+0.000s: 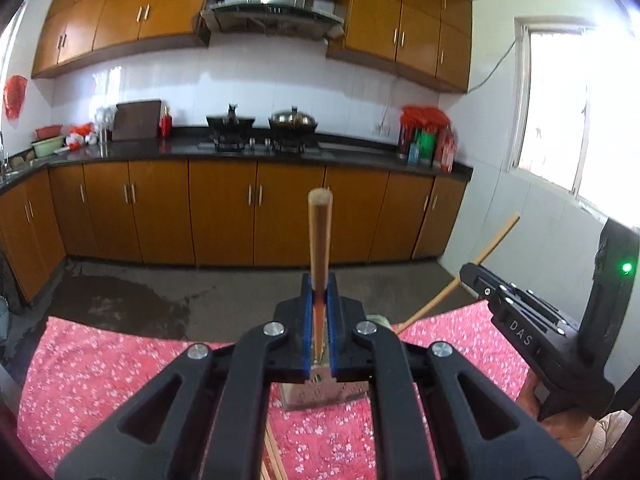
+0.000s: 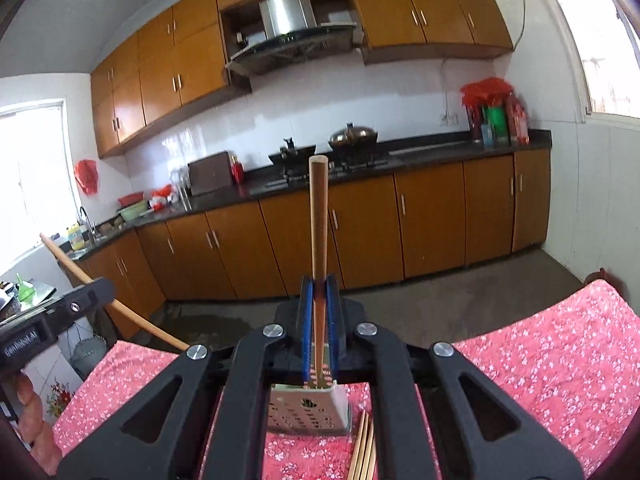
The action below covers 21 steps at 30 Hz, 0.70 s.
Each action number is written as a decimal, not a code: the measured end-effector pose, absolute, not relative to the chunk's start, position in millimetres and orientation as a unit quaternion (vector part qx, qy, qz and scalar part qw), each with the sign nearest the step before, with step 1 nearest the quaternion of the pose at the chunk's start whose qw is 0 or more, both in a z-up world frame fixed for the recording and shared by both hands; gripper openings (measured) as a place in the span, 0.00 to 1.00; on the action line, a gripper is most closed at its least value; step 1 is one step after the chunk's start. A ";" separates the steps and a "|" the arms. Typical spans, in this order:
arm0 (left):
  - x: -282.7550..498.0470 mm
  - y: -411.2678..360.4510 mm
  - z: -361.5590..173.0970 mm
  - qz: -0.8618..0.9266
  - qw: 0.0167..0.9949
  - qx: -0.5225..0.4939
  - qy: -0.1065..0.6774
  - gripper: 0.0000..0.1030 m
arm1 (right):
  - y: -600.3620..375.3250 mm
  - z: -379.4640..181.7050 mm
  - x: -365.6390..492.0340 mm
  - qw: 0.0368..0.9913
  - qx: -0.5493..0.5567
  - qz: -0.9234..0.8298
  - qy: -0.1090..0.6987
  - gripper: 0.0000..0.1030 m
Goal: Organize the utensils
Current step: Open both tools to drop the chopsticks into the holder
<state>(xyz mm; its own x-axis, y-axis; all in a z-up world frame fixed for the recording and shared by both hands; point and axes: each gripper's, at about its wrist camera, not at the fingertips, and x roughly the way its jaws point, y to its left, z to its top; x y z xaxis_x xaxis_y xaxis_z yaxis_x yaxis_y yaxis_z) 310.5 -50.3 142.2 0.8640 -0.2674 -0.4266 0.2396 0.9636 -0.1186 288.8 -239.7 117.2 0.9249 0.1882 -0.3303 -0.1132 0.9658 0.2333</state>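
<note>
My left gripper is shut on a wooden chopstick that stands up between the blue pads, above a perforated metal utensil holder on the red flowered cloth. My right gripper is shut on another wooden chopstick, also upright, over the same holder. The right gripper body and its chopstick show at the right of the left wrist view. The left gripper body and its chopstick show at the left of the right wrist view. Several loose chopsticks lie beside the holder.
The table carries a red flowered cloth. Beyond it are a bare concrete floor, orange kitchen cabinets, a dark counter with a stove and wok, and a window at right.
</note>
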 end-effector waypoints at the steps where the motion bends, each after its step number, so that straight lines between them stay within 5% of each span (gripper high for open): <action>1: 316.0 -53.2 136.2 -0.130 0.963 -0.029 0.233 0.08 | -238.2 115.9 290.3 0.975 0.104 0.078 0.181 0.07; 7: 330.0 -48.5 118.2 -0.119 0.960 -0.043 0.248 0.11 | -234.6 111.2 294.3 0.971 0.102 0.087 0.198 0.09; 11: 327.6 -41.0 119.9 -0.114 0.963 -0.050 0.240 0.21 | -236.3 120.5 289.0 0.974 0.101 0.083 0.187 0.29; 21: 286.2 -7.3 144.4 -0.085 0.975 -0.081 0.191 0.35 | -264.1 147.1 243.4 0.981 0.111 0.062 0.150 0.30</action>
<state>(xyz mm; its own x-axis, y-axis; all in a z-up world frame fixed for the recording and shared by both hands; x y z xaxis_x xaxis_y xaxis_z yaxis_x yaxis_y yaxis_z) 286.2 -7.3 144.4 0.9128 -0.1958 -0.3584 0.1340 0.9726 -0.1898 243.4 -264.1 147.1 0.9474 0.1546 -0.2804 -0.0882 0.9678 0.2357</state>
